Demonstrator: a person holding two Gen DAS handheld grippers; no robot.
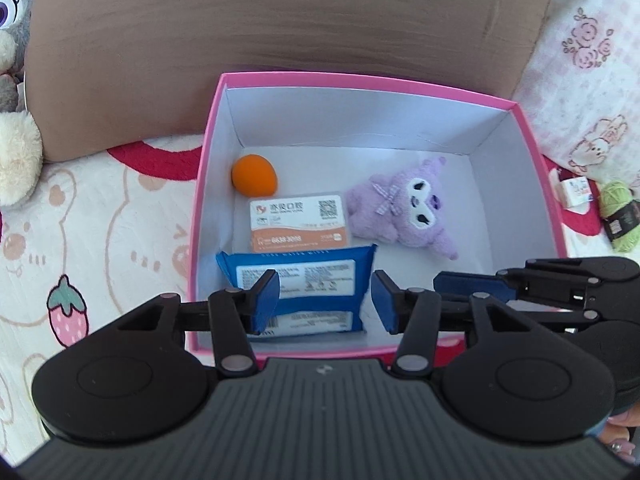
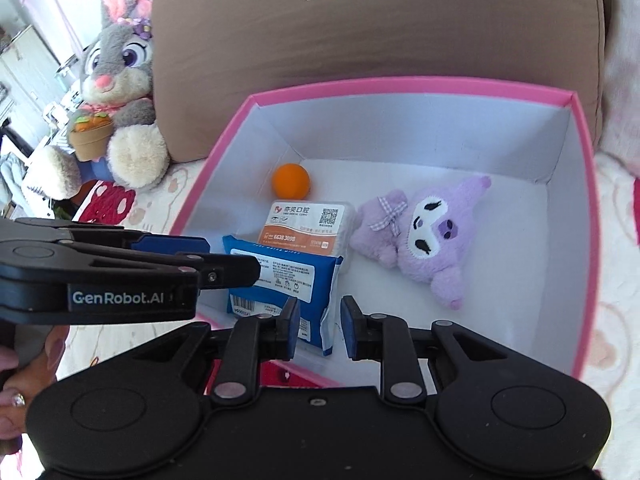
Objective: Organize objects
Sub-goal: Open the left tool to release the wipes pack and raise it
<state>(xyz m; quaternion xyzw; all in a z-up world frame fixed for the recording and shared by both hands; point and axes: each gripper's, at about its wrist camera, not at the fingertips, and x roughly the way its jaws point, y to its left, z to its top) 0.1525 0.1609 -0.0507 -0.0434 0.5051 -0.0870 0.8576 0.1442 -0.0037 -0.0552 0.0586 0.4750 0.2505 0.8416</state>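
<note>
A pink box (image 1: 536, 184) with white inside walls sits on a bedsheet (image 1: 100, 216) printed with strawberries. In it lie an orange ball (image 2: 291, 179), a card box (image 2: 308, 226) with a QR code and the number "6638 3098", a purple plush (image 2: 424, 236) and a blue wipes pack (image 2: 286, 280) with a white label and barcode. The left gripper (image 1: 325, 300), marked "GenRobot.AI", hangs above the pack, jaws apart and empty. The right gripper (image 2: 320, 326) has its jaws narrowly apart, clear of the pack.
</note>
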